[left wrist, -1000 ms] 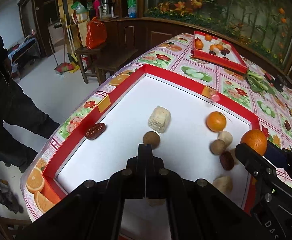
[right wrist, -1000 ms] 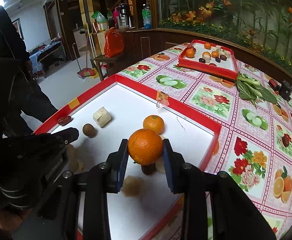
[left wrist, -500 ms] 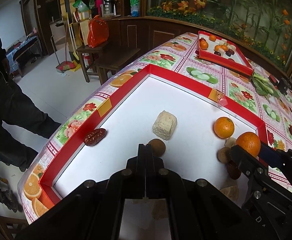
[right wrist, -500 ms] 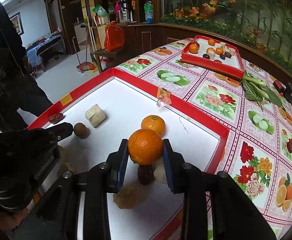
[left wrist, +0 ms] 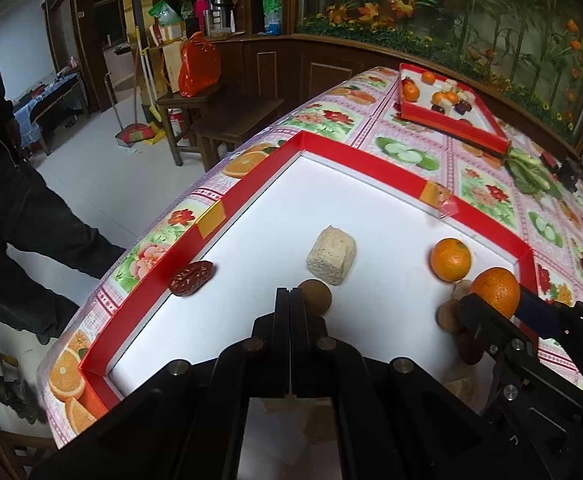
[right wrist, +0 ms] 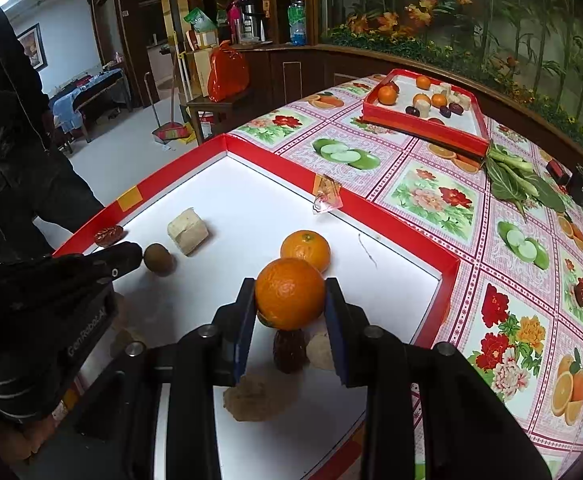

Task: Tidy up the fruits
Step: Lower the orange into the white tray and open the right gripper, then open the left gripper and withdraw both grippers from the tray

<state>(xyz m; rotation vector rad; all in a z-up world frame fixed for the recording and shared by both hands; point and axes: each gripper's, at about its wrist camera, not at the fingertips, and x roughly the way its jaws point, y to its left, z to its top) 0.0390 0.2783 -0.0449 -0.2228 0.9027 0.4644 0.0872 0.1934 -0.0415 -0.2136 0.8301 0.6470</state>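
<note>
right hand-held gripper (right wrist: 290,312): clenched on orange (right wrist: 290,294), round, no long axis, raised above red tray (right wrist: 391,216) | second orange (right wrist: 305,250) just beyond its tips | left hand-held gripper (left wrist: 290,300): closed, empty; brown fruit (left wrist: 314,297) touching tip, right side

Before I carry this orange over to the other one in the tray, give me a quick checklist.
1. Held orange squarely between right gripper fingers: ok.
2. Held orange lifted above the date below it: ok.
3. Bare tray floor beside the loose orange: ok.
4. Left gripper shut and empty, at the brown round fruit, off to the side: ok.
5. Grip firmness: cannot tell.
</note>
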